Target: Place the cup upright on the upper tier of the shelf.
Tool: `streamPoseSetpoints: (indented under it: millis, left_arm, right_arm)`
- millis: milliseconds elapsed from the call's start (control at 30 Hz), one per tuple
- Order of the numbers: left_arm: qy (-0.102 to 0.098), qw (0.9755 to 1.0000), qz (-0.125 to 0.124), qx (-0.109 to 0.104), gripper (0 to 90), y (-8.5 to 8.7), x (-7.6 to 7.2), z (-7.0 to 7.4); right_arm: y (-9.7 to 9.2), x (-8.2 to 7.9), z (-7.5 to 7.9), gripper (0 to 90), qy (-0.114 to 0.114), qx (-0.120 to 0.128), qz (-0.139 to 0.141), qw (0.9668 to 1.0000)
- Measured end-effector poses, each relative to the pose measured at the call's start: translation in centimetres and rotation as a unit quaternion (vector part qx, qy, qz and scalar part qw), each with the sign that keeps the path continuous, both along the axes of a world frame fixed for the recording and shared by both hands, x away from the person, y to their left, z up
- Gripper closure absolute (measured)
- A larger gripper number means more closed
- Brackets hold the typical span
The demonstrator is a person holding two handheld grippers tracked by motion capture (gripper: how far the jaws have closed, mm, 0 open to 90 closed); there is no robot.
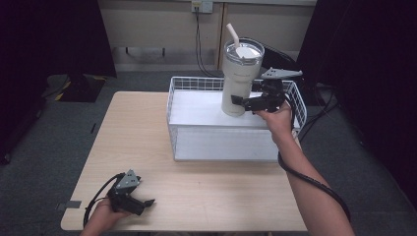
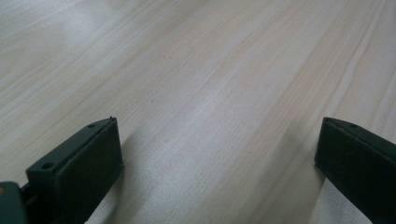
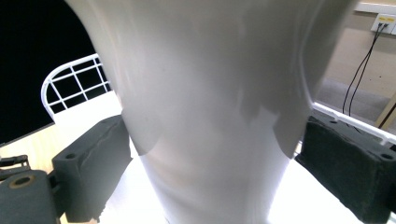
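A cream tumbler [image 1: 238, 78] with a clear lid and a straw is held slightly tilted inside the white wire basket [image 1: 194, 83] at the back of the wooden table [image 1: 147, 128]. My right gripper [image 1: 241, 103] is shut on the tumbler's narrow lower part. In the right gripper view the tumbler [image 3: 210, 70] fills the space between the two black jaws of the right gripper [image 3: 215, 140], which press on its sides. I cannot tell whether its base touches the basket floor. My left gripper [image 1: 140, 202] rests low at the table's front left, open, with bare wood between the jaws of the left gripper [image 2: 219, 135].
The basket's rim [image 3: 70, 79] rises behind the tumbler. A wall socket [image 1: 201, 6] with black cables hanging from it is behind the table. Dark curtains flank both sides. The right gripper's cable [image 1: 314, 182] trails along the forearm.
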State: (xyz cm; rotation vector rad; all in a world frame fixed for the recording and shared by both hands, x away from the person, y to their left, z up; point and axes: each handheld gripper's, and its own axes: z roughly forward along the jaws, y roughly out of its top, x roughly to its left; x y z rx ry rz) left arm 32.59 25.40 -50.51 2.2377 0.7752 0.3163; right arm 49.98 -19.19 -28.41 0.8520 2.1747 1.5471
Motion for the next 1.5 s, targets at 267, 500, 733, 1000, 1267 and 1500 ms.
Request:
streamPoseSetpoints:
  millis: [267, 500, 733, 1000, 1267, 1500]
  left_arm:
    - [0.0, 1.0, 0.0, 0.0, 0.1, 0.0, 0.0, 0.0]
    - [0.003, 1.0, 0.001, -0.006, 0.2, 0.1, 0.1, 0.0]
    - [0.001, 1.0, 0.001, -0.002, 0.1, 0.0, 0.0, 0.0]
    - [0.001, 1.0, 0.001, -0.002, 0.1, 0.0, 0.0, 0.0]
    - [0.002, 1.0, 0.001, -0.002, 0.1, 0.0, 0.0, 0.0]
    - [0.001, 1.0, 0.0, 0.0, 0.1, 0.0, 0.0, 0.0]
  right_arm:
    - [-1.0, -0.8, 0.2, 8.2, -0.002, -0.011, -0.004, 0.9999]
    - [-1.6, -2.0, 0.3, 8.2, -0.005, -0.018, 0.004, 0.9998]
    - [-1.8, -3.2, 0.1, 8.2, -0.006, -0.031, 0.019, 0.9993]
    - [-1.9, -4.4, 0.1, 8.2, -0.008, -0.03, 0.033, 0.999]
    - [-1.9, -5.5, 0.5, 8.2, -0.017, -0.036, 0.045, 0.9982]
    - [-1.7, -6.3, 0.5, 8.3, -0.02, -0.034, 0.055, 0.9977]
